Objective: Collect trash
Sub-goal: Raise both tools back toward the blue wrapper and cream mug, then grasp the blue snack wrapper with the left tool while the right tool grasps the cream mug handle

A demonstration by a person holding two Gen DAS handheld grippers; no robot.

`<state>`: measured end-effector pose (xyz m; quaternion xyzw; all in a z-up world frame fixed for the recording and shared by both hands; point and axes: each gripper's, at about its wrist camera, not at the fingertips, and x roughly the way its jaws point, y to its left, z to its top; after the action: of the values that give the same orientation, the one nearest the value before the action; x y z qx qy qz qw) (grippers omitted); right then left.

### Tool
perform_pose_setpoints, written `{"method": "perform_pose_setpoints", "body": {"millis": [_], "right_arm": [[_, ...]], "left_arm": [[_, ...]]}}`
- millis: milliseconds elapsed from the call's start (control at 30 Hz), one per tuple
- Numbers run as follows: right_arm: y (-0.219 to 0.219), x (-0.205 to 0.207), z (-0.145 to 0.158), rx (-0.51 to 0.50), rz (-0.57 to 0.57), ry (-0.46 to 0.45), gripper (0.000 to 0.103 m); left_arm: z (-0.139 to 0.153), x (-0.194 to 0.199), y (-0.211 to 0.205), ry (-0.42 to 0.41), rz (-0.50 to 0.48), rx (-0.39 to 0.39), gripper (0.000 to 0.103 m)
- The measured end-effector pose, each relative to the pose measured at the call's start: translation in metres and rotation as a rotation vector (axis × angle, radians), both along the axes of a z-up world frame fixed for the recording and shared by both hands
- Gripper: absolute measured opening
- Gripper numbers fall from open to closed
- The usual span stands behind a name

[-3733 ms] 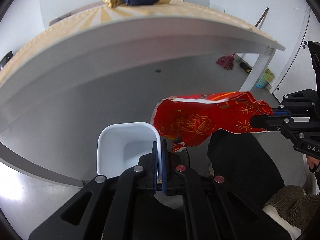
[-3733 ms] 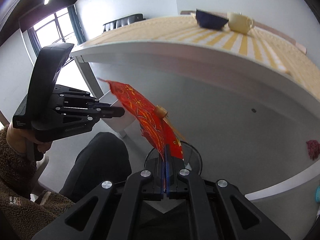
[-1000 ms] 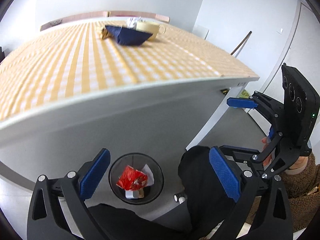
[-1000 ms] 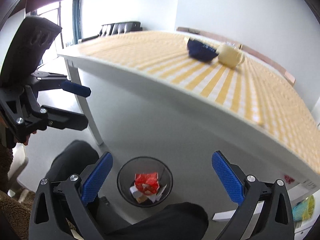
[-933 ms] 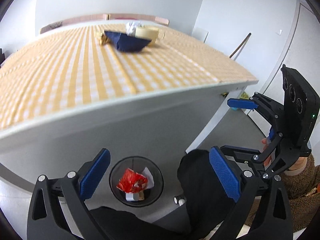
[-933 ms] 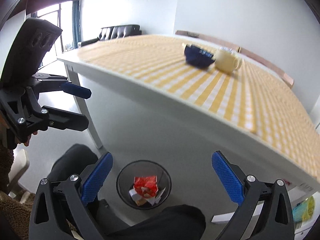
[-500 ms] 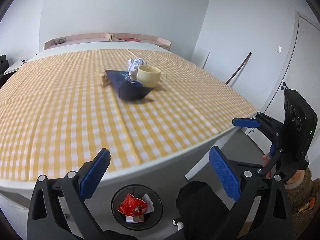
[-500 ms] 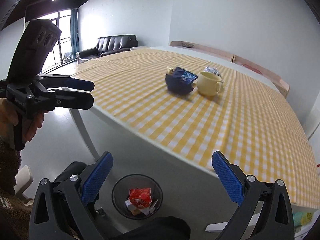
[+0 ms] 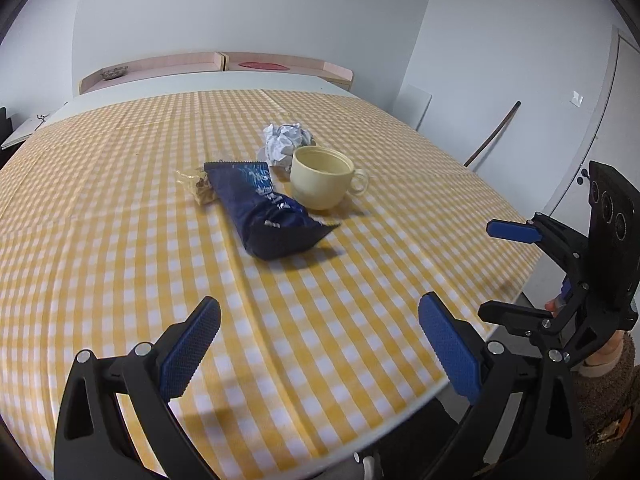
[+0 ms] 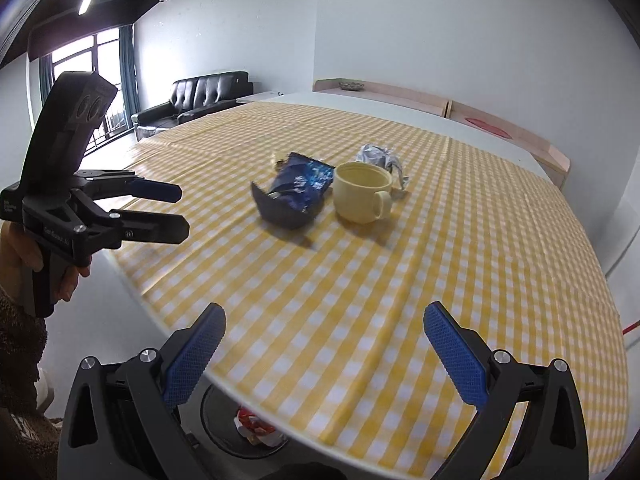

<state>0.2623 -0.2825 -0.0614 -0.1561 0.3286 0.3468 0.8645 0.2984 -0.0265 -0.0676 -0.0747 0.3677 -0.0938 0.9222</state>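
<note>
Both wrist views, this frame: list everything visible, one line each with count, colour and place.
snack bag: 1, dark blue, table centre, lying beside the mug.
mug: 1, cream, upright, right of the bag.
crumpled paper: 1, white, behind the mug.
small wrapper: 1, clear with tan contents, left of the bag.
tablecloth: 1, yellow-white check, covers the table.
bin: 1, black, on the floor under the table edge, red wrapper inside.
sofa: 1, black, by the window.
left gripper: black, blue pads, open, empty.
right gripper: same, open, empty.
</note>
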Motion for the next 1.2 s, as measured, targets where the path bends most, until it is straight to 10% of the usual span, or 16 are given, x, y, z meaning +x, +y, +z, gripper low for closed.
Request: {"method": "perform_pose_setpoints", "body": {"millis": [733,933,1033,1200], "right_arm": [[0.061,0.146,-0.029,-0.12,0.054,0.056,0.096],[0.074,0.153,-0.033,-0.119,0.097,0.062,0.063],[0.073,0.151,-0.034,-0.125,0.108,0.063,0.016],[0.068,0.149,-0.03,-0.107,0.091,0.053,0.015]], "left_arm": [[-0.028,0.121,0.022,0.144,0.064,0.017,0.098],[-0.04,0.136,0.025,0.172,0.057,0.005,0.081],[-0.035,0.133,0.024,0.145,0.032,0.003,0.055],[-0.035,0.126,0.027,0.123,0.031,-0.019,0.04]]}}
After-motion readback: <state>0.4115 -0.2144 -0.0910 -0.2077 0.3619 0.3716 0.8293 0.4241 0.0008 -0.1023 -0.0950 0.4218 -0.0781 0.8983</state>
